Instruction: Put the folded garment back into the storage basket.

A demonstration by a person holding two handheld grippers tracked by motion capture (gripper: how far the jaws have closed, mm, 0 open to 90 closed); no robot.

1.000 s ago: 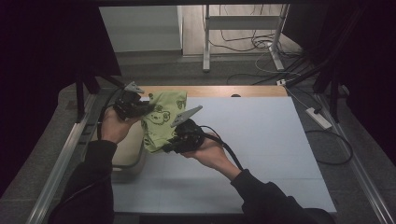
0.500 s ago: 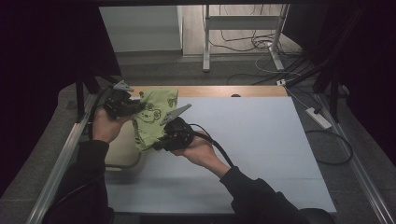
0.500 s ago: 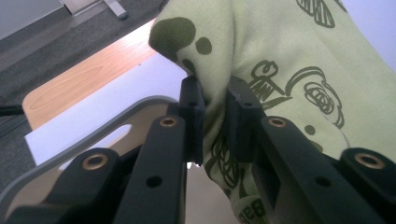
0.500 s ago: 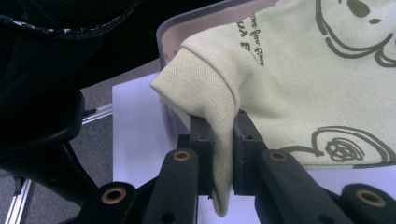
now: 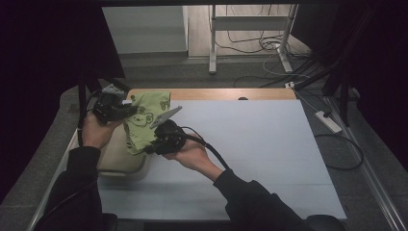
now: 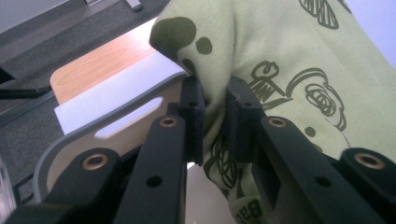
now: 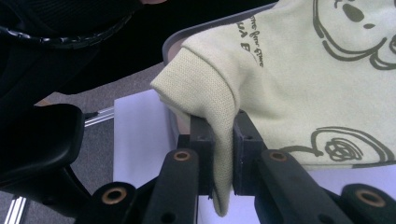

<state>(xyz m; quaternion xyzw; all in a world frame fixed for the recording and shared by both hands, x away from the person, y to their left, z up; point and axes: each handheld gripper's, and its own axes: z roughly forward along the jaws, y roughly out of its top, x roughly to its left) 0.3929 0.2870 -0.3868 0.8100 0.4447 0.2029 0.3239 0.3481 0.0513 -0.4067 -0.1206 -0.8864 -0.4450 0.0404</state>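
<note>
A light green garment (image 5: pixel 144 120) with dark cartoon prints hangs folded between my two grippers, above the left part of the table. My left gripper (image 5: pixel 126 109) is shut on its upper left edge; the cloth (image 6: pixel 289 70) is pinched between the black jaws (image 6: pixel 214 119). My right gripper (image 5: pixel 153 147) is shut on the lower part, where a ribbed cuff (image 7: pixel 205 84) is clamped between its jaws (image 7: pixel 223 154). The garment (image 7: pixel 308 79) spreads to the right in the right gripper view.
A beige tray (image 5: pixel 118 161) with a grey rim and a handle slot (image 6: pixel 128 122) lies under the garment at the table's left edge. The pale blue table top (image 5: pixel 260 144) stretches to the right. Cables and a power strip (image 5: pixel 327 121) lie on the floor beyond.
Both hands have carried the garment to the left and a little farther from the person, over the tray. Both grips have held.
</note>
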